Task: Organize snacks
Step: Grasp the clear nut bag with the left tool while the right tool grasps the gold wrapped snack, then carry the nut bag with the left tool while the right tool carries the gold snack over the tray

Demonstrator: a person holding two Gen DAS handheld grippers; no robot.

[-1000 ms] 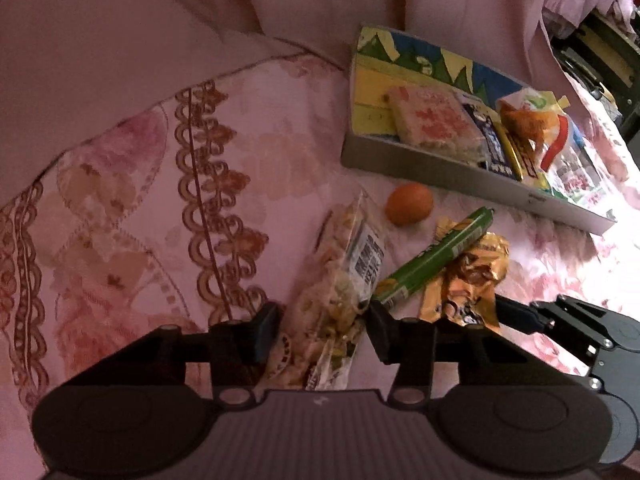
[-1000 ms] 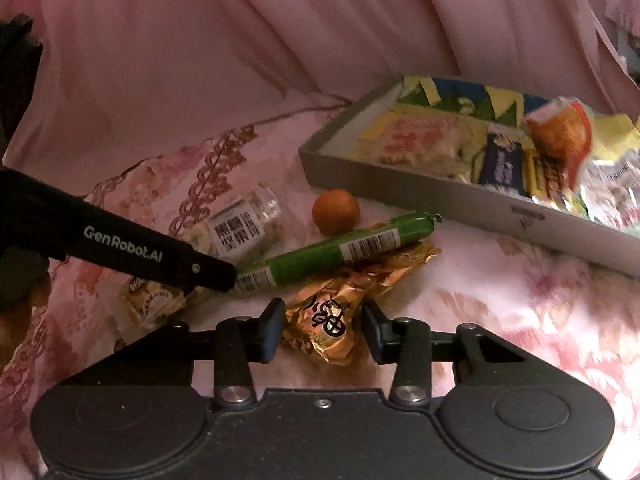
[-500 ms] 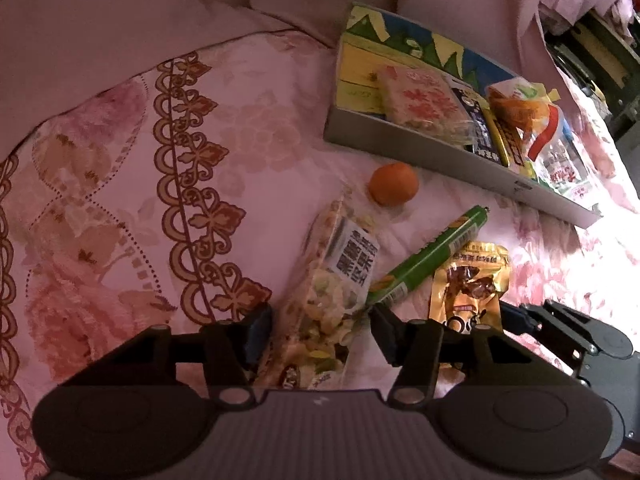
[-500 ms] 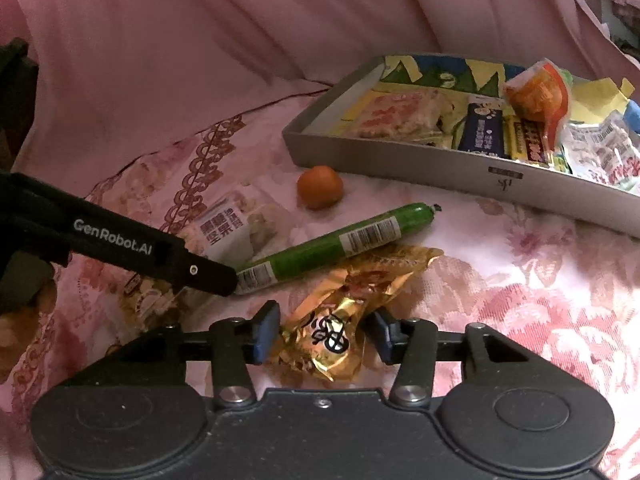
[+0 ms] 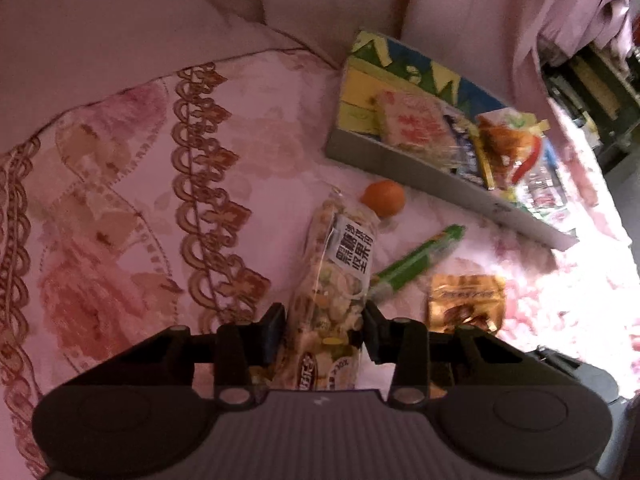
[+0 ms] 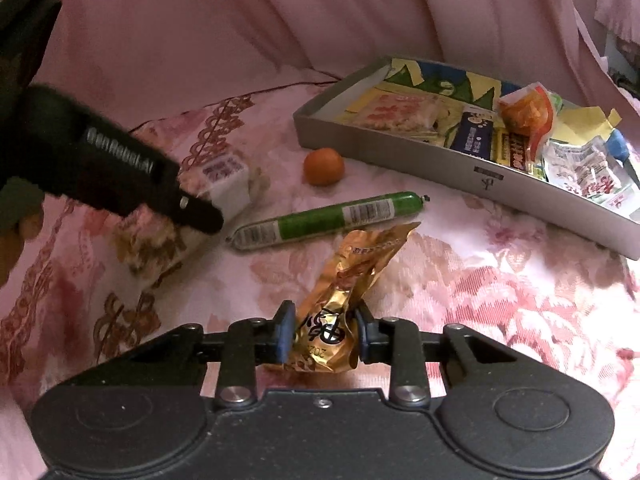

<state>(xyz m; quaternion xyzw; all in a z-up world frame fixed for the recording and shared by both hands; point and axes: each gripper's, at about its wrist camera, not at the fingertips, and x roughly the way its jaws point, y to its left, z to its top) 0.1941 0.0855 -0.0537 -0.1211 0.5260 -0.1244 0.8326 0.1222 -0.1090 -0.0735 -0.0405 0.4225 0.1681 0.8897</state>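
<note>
My left gripper point(image 5: 324, 326) has its jaws closing, and the pads press the sides of a clear bag of mixed nuts point(image 5: 340, 264) lying on the flowered bedspread. In the right wrist view one of its fingers point(image 6: 192, 208) lies across that bag point(image 6: 224, 176). My right gripper point(image 6: 324, 336) is closing too, and its pads pinch a gold foil packet point(image 6: 352, 268), which stands crumpled and tilted up. A green sausage stick point(image 6: 332, 216) and a small orange point(image 6: 323, 166) lie loose between the two packs and the grey tray point(image 6: 420, 168), which holds several snacks.
The tray stands at the back right on the bed, with pink curtain folds behind it. A dark shelf point(image 5: 600, 92) shows past the bed's right edge. The bedspread point(image 5: 120, 200) to the left carries only its brown border pattern.
Both pairs of jaws widened a little, then narrowed onto their packs. The gold packet has crumpled, tipped up and come away from the green stick. The nut bag now lies straighter between the left pads.
</note>
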